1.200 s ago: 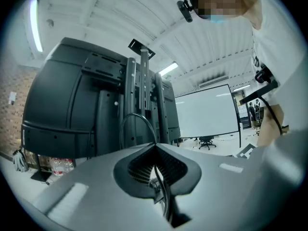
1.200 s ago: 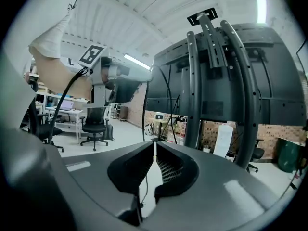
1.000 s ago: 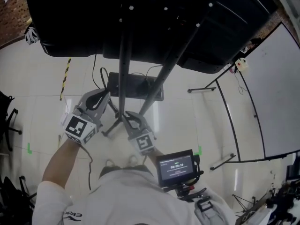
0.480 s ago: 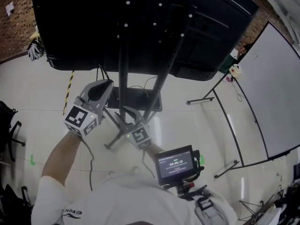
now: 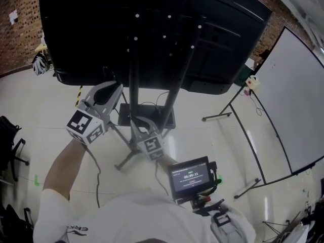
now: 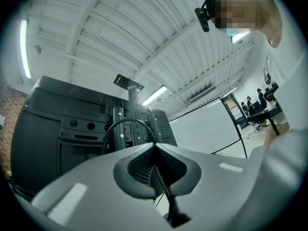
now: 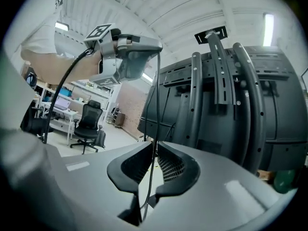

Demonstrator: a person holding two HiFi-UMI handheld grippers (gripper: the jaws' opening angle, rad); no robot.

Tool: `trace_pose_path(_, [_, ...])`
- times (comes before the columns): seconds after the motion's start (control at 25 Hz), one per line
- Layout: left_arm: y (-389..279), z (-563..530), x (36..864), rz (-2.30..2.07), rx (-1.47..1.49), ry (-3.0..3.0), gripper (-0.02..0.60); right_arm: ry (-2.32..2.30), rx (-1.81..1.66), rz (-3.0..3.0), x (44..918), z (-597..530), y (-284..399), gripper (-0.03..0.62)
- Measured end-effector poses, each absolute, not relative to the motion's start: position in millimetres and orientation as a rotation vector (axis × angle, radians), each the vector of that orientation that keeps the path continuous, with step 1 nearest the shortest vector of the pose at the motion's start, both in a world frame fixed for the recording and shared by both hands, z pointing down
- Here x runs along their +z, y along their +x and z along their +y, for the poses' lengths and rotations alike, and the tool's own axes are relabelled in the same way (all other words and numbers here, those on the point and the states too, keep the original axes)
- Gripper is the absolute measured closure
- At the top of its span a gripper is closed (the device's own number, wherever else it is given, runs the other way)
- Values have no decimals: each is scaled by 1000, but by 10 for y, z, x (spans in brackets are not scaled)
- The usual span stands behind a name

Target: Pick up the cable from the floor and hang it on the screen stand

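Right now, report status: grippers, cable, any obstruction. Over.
Left gripper shut on cable. Right gripper closing, cable running between its jaws. Cable spans both grippers, close to screen stand. No obstruction seen.

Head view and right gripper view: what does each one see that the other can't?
Only the head view: the whiteboard and a small monitor at the person's chest. Only the right gripper view: an office chair, and the cable running between the right gripper's closing jaws. Both: the screen's black back, its stand and the left gripper.

Glossy pale floor (image 5: 35,105), screen stand base (image 5: 149,116), whiteboard (image 5: 298,110)
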State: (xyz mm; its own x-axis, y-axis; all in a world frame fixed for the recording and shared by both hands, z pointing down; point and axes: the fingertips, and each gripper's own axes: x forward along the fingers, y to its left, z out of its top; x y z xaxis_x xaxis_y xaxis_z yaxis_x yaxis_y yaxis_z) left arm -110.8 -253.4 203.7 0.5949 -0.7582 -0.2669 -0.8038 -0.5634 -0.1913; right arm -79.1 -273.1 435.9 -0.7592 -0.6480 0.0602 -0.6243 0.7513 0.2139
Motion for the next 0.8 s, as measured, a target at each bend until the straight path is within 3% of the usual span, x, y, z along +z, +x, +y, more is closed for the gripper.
trace_pose_path(0.28, [-1049, -2489, 1871, 1235, 241, -2528, 578, 1018, -283, -2817, 4222, -2790, -870, 499])
trace_pose_path(0.4, [-1030, -2468, 1821, 1217, 246, -2523, 578, 1068, -298, -2771, 4256, -2845, -856, 510])
trace_pose_path(0.56, [-1137, -2467, 1763, 1231, 242, -2502, 578, 1133, -331, -2759, 4174, -2890, -709, 571])
trace_pose_path(0.8, [-1391, -2561, 1786, 1284, 225, -2474, 577, 1254, -447, -2703, 3830, -3049, -246, 572])
